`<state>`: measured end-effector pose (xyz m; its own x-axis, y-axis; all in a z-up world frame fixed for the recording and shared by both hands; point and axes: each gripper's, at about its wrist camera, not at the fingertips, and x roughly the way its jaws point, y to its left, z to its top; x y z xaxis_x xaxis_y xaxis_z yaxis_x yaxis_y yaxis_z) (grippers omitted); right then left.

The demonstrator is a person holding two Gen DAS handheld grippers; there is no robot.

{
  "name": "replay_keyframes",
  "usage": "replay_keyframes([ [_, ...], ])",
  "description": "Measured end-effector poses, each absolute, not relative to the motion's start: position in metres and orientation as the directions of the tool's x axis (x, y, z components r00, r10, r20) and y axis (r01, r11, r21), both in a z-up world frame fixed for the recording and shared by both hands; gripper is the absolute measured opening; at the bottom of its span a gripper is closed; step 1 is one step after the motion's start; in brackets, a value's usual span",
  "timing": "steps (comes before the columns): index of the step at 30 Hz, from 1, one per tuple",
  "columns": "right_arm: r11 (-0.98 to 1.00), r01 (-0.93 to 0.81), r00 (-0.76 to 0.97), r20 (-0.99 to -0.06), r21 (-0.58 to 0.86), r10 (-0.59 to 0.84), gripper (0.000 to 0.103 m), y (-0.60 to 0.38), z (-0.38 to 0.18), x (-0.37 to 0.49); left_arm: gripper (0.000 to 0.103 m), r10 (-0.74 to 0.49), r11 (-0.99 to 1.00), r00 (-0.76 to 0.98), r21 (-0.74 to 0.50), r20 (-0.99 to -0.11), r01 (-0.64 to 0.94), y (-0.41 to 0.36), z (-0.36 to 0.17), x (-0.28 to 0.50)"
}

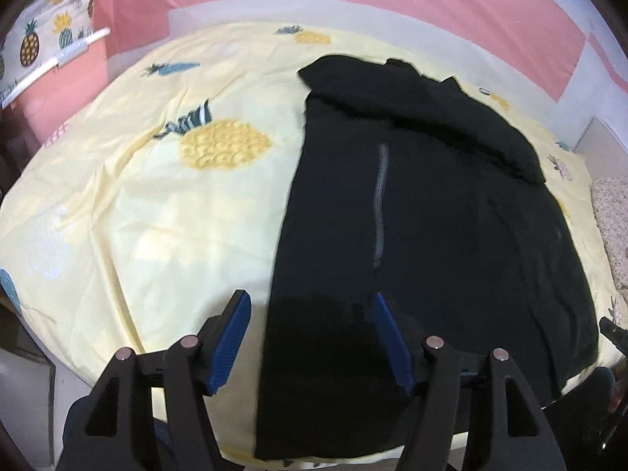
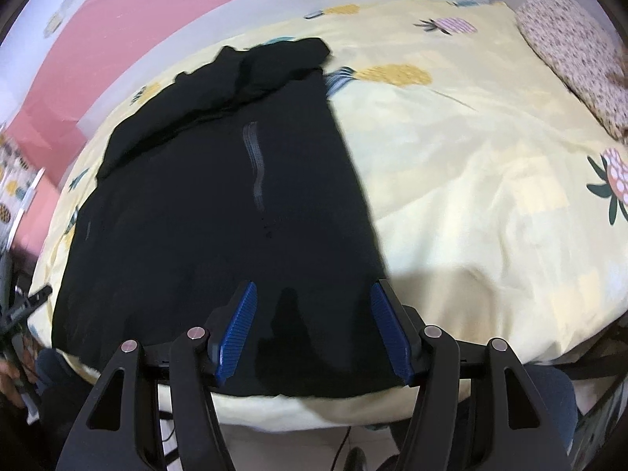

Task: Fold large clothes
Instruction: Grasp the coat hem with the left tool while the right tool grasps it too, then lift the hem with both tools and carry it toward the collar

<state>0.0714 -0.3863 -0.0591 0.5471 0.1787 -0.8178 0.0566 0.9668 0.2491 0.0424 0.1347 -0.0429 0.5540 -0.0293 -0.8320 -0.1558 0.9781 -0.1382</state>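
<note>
Black top (image 1: 412,204) lies on the bed (image 1: 137,204), its sleeve folded across the upper part. More folds are left. Left gripper (image 1: 310,337) and right gripper (image 2: 314,333) hang apart, holding nothing.

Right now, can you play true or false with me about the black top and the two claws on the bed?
1. The black top lies on a yellow pineapple sheet. True.
2. The left claw is squeezing the top. False: it is open, holding nothing.
3. The right claw is open. True.
4. The top is red. False: it is black.
5. A flowery pillow sits at the bed's far corner. True.
</note>
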Motion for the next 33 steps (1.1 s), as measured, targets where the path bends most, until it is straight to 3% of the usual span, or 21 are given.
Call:
replay_keyframes([
  [5,0.947,0.112,0.504,-0.839,0.3,0.206,0.061,-0.408,-0.075,0.087,0.067,-0.089,0.972,0.489,-0.183,-0.868,-0.147,0.143,-0.069,0.049],
  [11,0.887,0.152,0.431,-0.837,0.436,0.337,0.065,-0.419,-0.101,0.091,0.067,-0.193,0.952,0.443,-0.276,-0.875,-0.131,0.138,-0.086,0.04],
  [22,0.836,0.125,0.381,-0.804,0.535,0.457,0.063,-0.417,-0.11,0.085,0.068,-0.173,0.97,0.418,-0.227,-0.892,-0.083,0.115,-0.095,0.031],
  [24,0.852,0.113,0.372,-0.817,0.512,0.441,0.042,-0.412,-0.108,0.088,0.057,-0.165,0.973,0.42,-0.216,-0.892,-0.077,0.113,-0.093,0.03],
  [26,0.821,0.111,0.377,-0.788,0.561,0.487,0.026,-0.413,-0.106,0.086,0.03,-0.155,0.976,0.43,-0.205,-0.89,-0.074,0.112,-0.088,0.03],
  [28,0.824,0.092,0.395,-0.78,0.559,0.485,0.023,-0.41,-0.098,0.084,0.018,-0.163,0.973,0.441,-0.218,-0.882,-0.077,0.114,-0.08,0.03],
  [33,0.825,0.03,0.449,-0.745,0.565,0.493,0.018,-0.409,-0.067,0.08,0.015,-0.189,0.958,0.533,-0.274,-0.824,-0.084,0.131,-0.044,0.023],
])
